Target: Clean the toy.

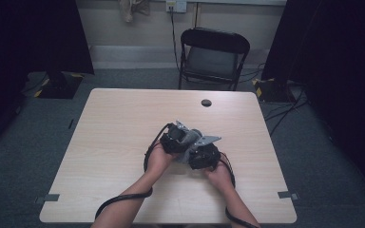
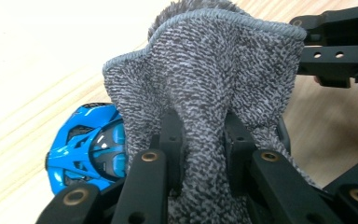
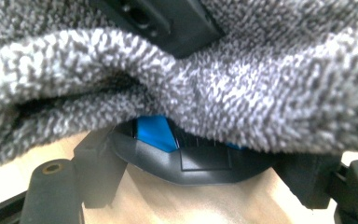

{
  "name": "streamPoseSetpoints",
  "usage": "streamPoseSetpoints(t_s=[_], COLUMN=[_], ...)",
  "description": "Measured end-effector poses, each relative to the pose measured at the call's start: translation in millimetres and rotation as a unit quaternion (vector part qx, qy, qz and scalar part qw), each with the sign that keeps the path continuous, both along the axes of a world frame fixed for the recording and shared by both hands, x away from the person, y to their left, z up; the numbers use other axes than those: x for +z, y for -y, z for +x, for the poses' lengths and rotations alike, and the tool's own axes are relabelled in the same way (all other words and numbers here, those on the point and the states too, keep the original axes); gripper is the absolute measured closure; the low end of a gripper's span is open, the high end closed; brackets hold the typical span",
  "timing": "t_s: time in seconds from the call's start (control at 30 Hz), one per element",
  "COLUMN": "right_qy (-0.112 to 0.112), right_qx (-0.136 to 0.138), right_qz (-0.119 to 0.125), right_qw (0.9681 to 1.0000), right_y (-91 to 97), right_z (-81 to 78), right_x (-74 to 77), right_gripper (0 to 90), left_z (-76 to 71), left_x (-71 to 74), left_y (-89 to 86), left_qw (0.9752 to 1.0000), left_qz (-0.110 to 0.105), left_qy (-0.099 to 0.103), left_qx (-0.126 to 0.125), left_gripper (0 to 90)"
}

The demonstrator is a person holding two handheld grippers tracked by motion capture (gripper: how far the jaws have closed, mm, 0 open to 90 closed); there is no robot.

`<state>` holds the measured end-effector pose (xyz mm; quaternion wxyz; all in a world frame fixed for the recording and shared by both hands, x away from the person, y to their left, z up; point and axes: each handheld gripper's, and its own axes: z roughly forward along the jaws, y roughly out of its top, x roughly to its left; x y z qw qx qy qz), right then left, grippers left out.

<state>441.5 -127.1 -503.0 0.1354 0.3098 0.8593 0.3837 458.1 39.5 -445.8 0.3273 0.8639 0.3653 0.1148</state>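
Left hand-held gripper (image 2: pixel 200 154) pinches a fold of grey cloth (image 2: pixel 209 79) tight between its jaws; the right hand-held gripper (image 3: pixel 191 186) clasps a blue-and-black toy (image 3: pixel 182 149) under that cloth, mid worktop (image 1: pixel 119 128), both held close together

Room light: dim in the high view, dark at both side edges.
Table (image 1: pixel 123 123): the brightest area, evenly lit, with soft shadows under the hands.
Left gripper view: wood washed out to glare at upper left; grey cloth (image 2: pixel 205 88) sharp.
Right gripper view: soft and blurred; cloth fibres near the lens were out of focus.
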Motion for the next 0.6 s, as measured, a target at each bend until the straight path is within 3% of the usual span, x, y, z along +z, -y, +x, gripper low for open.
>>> streamPoseSetpoints(t_s=[0.6], right_qy=[0.000], right_qx=[0.000], right_qz=[0.000], right_qw=[1.0000], right_y=[0.0], right_z=[0.0], right_x=[0.0], right_gripper=[24.6], left_z=[15.8], left_x=[0.1], left_y=[-19.6], left_qw=[0.9993], left_qz=[-0.007], left_qy=[-0.002], left_qx=[0.036], left_gripper=[74.4])
